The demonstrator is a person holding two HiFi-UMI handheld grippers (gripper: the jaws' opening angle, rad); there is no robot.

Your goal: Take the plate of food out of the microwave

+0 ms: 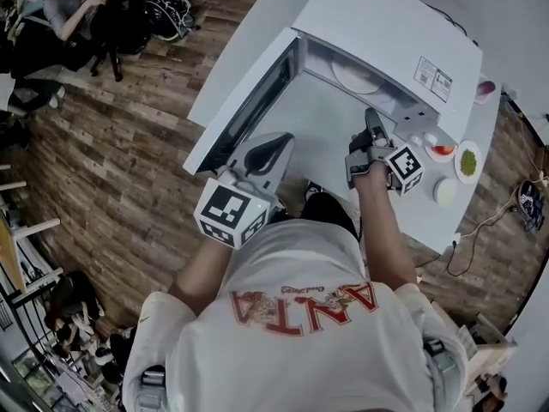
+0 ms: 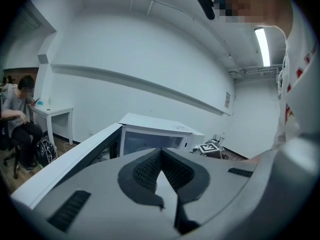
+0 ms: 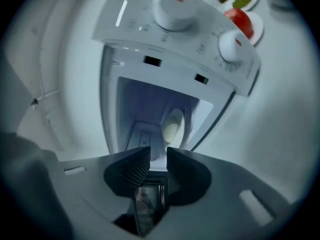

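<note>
Facing the open microwave [image 1: 403, 24], the right claw [image 3: 157, 154] stands slightly parted and empty, aimed at the plate of food [image 3: 172, 126] inside, seemingly to grasp it; the left claw [image 2: 161, 156] is closed, holding nothing.

A white table [image 1: 244, 37] carries the open microwave [image 1: 390, 24] and, just beside it, three small dishes [image 1: 468, 162]

Microwave [image 1: 390, 37] mouth stands open at upper centre of the head view. Its door [image 1: 249, 101] is swung out to the left and walls off that side. Bare surface [image 1: 317, 118] in front of the mouth leaves a straight way in. Plate [image 1: 356, 77] sits inside, cavity walls close round it. Small dishes [image 1: 467, 161] crowd the surface right of the microwave, so it's tight there.
</note>
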